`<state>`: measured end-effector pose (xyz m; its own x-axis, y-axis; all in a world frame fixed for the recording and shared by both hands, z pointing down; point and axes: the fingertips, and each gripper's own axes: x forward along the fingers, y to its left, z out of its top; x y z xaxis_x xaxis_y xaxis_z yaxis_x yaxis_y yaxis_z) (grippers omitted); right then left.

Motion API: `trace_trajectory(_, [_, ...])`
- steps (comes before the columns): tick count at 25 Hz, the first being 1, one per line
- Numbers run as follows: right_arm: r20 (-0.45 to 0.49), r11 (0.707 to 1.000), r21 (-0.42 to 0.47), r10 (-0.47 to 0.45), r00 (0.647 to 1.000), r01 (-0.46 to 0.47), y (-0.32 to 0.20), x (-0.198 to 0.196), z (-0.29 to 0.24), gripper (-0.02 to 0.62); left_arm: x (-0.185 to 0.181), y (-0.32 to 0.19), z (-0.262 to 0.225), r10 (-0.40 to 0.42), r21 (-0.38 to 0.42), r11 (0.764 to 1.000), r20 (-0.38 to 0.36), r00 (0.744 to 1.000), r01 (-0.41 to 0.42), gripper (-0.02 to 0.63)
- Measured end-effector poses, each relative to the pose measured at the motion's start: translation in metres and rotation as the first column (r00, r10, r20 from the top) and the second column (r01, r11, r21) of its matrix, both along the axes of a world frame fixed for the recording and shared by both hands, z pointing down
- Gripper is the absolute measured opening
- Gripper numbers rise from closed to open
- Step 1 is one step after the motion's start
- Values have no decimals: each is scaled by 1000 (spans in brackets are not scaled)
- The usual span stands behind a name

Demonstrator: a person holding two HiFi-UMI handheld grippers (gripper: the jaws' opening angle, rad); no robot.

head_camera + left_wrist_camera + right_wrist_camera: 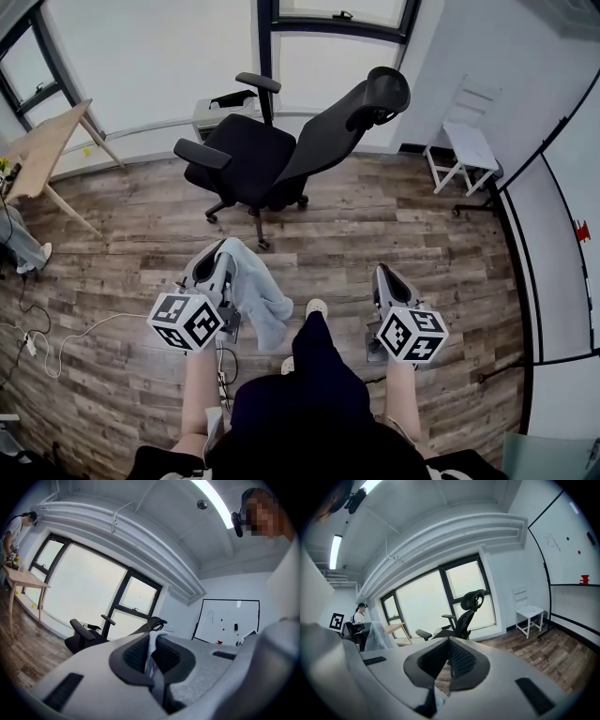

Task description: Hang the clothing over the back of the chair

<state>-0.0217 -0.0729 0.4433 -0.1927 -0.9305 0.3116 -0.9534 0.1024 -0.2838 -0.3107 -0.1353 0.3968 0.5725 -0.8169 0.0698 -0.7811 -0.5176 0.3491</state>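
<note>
The black office chair (267, 150) stands on the wood floor ahead of me, its high back and headrest (384, 94) leaning to the right. My left gripper (217, 261) is shut on a pale blue-grey garment (260, 298), which hangs down beside it. A strip of that cloth (151, 651) shows pinched between the pads in the left gripper view, and the chair (89, 637) lies beyond it. My right gripper (382, 275) is level with the left and holds nothing. Its pads (457, 658) meet, with the chair (465, 613) straight ahead and the garment (377, 637) at the left.
A small white chair (466, 150) stands by the right wall, near a whiteboard (229, 620). A wooden table (42, 150) is at the far left, with cables (37, 342) on the floor below it. Windows run behind the office chair. My leg and shoe (314, 342) are between the grippers.
</note>
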Motion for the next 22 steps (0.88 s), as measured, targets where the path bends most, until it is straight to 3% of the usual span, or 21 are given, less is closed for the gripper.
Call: trace_trajectory(22, [-10,999,17,-40,999,40,-206,74,-15,28,61,-198,-23,-95,38,995,20,995,94,9])
